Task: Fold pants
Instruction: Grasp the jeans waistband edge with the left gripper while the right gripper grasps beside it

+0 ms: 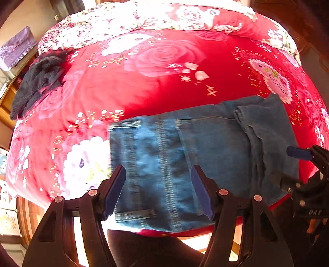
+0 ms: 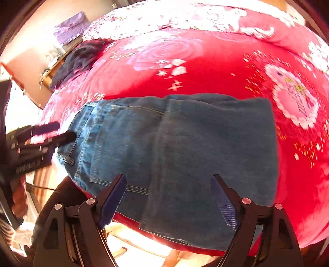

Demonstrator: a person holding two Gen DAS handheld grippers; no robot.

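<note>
the jeans lie folded compact at the near edge of the red floral blanket. i hold my left gripper and right gripper wide apart, empty, above the denim, probably judging the next fold.

Both views v. bright, strong daylight, prob. from the far side/upper left. White floral border of the red blanket blown out to glare; reds oversaturated. Heavy fisheye: bed bulges like a dome, dark vignette in corners. Motion blur smears the jeans waistband in left view; right view's left edge also soft. Floor below bed overexposed.
</note>
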